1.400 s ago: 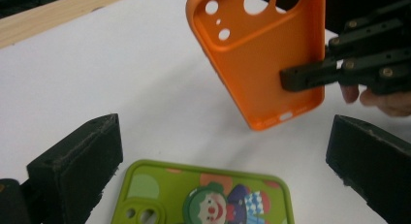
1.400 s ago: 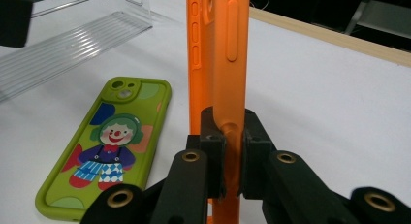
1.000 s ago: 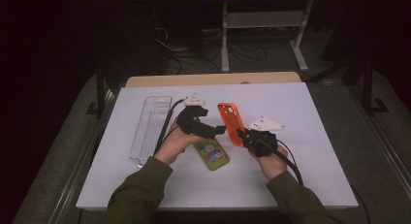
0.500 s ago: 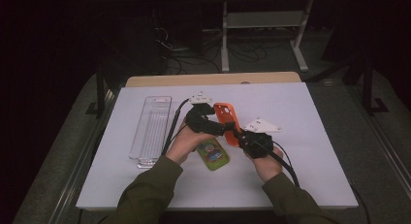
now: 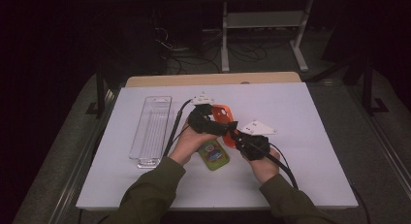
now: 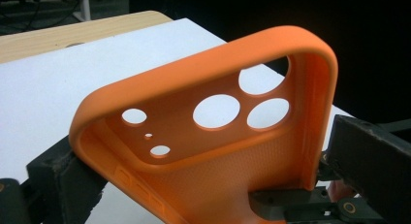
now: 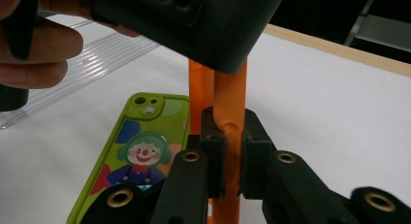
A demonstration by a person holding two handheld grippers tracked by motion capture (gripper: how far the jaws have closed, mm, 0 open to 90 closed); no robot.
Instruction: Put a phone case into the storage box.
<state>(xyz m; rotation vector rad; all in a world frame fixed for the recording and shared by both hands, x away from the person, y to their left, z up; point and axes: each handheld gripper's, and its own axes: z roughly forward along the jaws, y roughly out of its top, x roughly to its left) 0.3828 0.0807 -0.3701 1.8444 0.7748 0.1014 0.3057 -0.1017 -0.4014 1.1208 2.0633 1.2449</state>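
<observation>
The orange phone case (image 5: 224, 118) is held up off the white table (image 5: 310, 151), above the green clown phone case (image 5: 213, 154), which lies flat between the two hands. The right gripper (image 7: 228, 151) is squeezed tight on one thin side wall of the orange case. The left gripper (image 6: 194, 185) is spread across the case, with its jaws pressed on the two outer sides. The case is soft and bendy, so it could be twisted if the two hands are pulled different ways. If one squeeze is let go too early, the case could be dropped onto the green one or knocked toward the clear tray (image 5: 151, 131).
</observation>
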